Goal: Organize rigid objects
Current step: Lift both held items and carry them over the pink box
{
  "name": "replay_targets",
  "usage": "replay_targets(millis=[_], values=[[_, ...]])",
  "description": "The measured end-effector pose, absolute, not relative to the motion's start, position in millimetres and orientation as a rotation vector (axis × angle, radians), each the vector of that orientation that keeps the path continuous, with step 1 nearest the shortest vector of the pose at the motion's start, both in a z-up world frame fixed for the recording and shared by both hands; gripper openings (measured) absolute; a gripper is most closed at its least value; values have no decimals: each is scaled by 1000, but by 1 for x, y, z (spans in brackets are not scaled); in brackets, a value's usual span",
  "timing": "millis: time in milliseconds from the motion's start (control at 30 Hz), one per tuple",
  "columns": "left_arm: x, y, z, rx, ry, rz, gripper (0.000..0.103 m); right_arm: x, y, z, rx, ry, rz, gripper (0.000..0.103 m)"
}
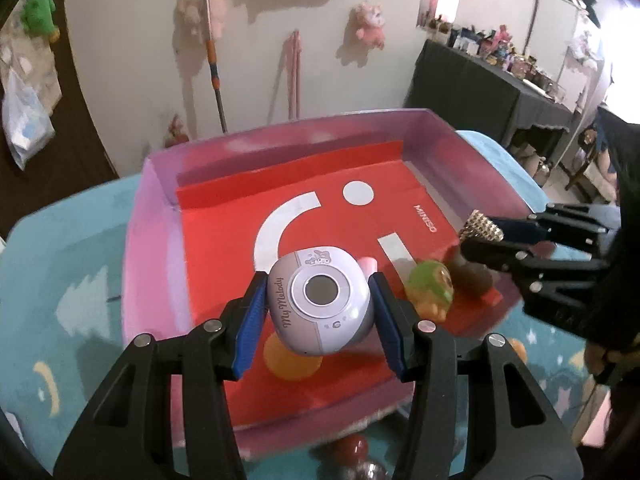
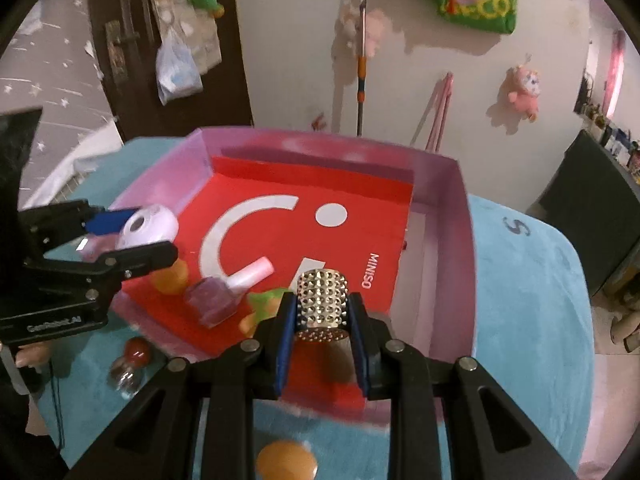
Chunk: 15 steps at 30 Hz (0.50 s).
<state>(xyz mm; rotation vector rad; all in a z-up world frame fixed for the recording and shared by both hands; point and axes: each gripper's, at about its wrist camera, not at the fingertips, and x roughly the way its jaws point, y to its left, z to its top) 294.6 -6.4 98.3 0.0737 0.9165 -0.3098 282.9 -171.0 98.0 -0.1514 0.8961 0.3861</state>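
My left gripper [image 1: 318, 306] is shut on a lilac rounded My Melody device [image 1: 318, 304] and holds it above the near part of the pink box [image 1: 156, 208] with a red liner. My right gripper [image 2: 322, 316] is shut on a gold studded cylinder [image 2: 323, 298] over the box's near right side. In the right wrist view the left gripper [image 2: 132, 240] with the device [image 2: 150, 226] is at the left. In the left wrist view the right gripper [image 1: 492, 242] with the cylinder [image 1: 480, 230] is at the right.
In the box lie a purple nail polish bottle [image 2: 224, 290], a green and orange toy [image 1: 430, 286], an orange round piece [image 2: 172, 278] and a brown object [image 1: 472, 276]. On the blue tablecloth [image 2: 532, 320] in front lie a red ball [image 2: 136, 350], a clear ball [image 2: 126, 378] and an orange disc [image 2: 286, 460].
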Motion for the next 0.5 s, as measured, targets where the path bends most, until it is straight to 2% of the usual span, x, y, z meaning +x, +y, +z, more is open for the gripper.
replay_targets(millis=[500], values=[[334, -17, 65, 104, 1065, -285, 48, 338, -155, 67, -177, 1083, 350, 27]])
